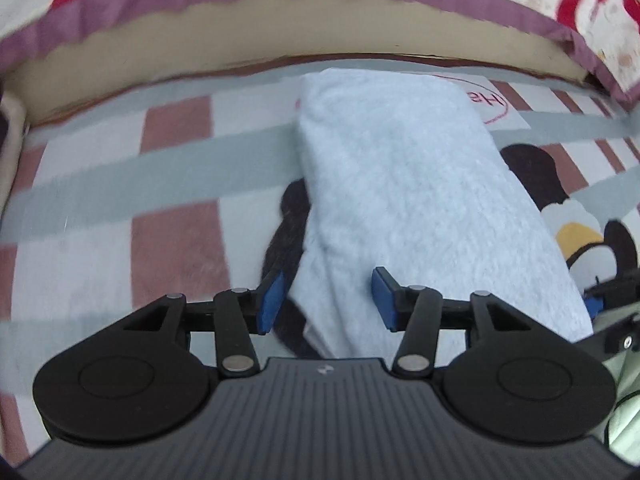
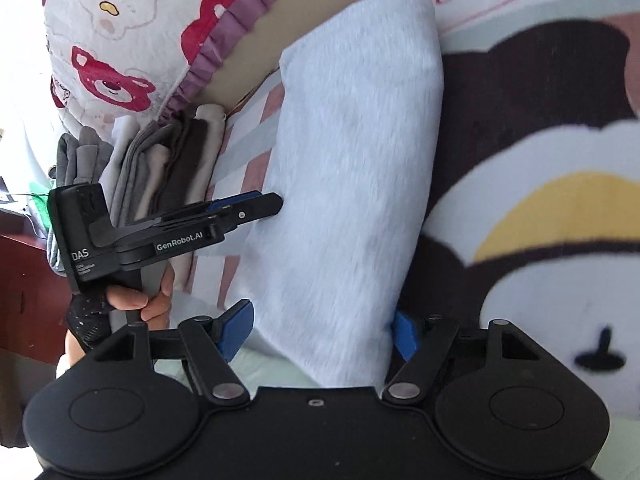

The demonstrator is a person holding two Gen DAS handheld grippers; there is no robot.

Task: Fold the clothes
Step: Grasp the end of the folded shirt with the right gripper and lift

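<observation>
Right gripper (image 2: 318, 332) wide, straddling the near end of the folded pale-blue towel (image 2: 352, 168) without pinching, left gripper (image 1: 326, 302) half-open over its left edge, towel looks folded, probably only stacking left beside folded pile (image 2: 160, 168).

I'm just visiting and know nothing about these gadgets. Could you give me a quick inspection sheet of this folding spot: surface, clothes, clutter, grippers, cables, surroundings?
Surface: a bed blanket with pink and grey checks and a cartoon penguin print.
Job's things: a light blue garment, folded into a long strip, lying flat on the blanket.
Clutter: a stack of folded clothes in greys and browns at the bed's edge.
Grippers: left gripper open, over the strip's near end; right gripper open wide, its blue pads either side of the strip.
Cables: nothing seen.
Surroundings: a quilt with red bears and a purple frill; a hand holding the left gripper's handle.
</observation>
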